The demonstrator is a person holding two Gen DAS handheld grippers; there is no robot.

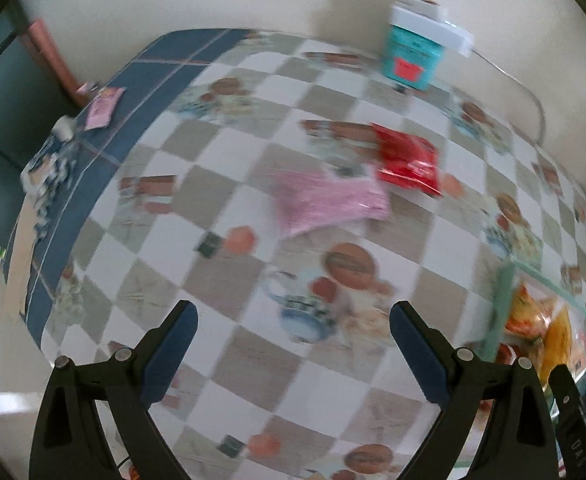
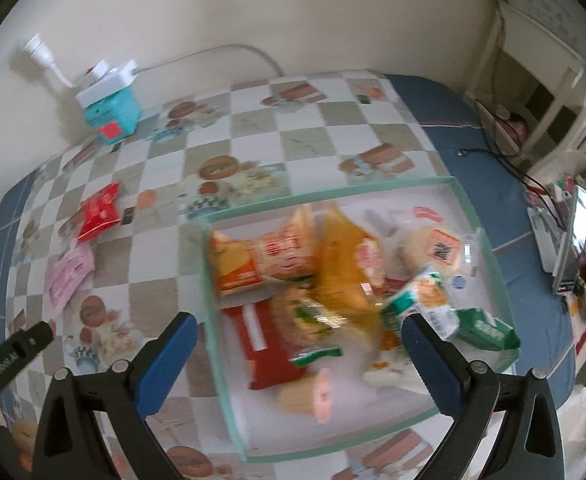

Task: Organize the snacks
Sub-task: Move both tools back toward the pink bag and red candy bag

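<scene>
Now, L wrist view: left gripper [image 1: 293, 350] has fingers spread wide, nothing between them, over bare checkered tablecloth [image 1: 221, 152].
Snacks vs L gripper: pink packet [image 1: 329, 204] lies ahead near centre; red packet [image 1: 409, 160] just beyond it to the right, the two touching or nearly so, blur hides which. Both well apart from the fingertips.
Far edge: teal box [image 1: 407, 58] w/ white block on top, by the wall.
Right edge: glass tray [image 1: 501, 308] only partly seen, orange wrappers inside.
Only in this view: small pink card [image 1: 103, 108] on the blue border at left.
R wrist view: right gripper [image 2: 299, 358] also wide apart, empty, held over the near side of the glass tray [image 2: 213, 304].
Tray contents: heap of snack packets [image 2: 333, 276], orange, yellow, red, green; blurred.
Outside tray: red packet [image 2: 99, 212] and pink packet [image 2: 69, 276] off to the left on the cloth, well apart from this gripper.
Only in this view: full tray; black cable [image 2: 505, 160] on the blue border; cluttered shelf at far right.
Room: cream wall behind table.
</scene>
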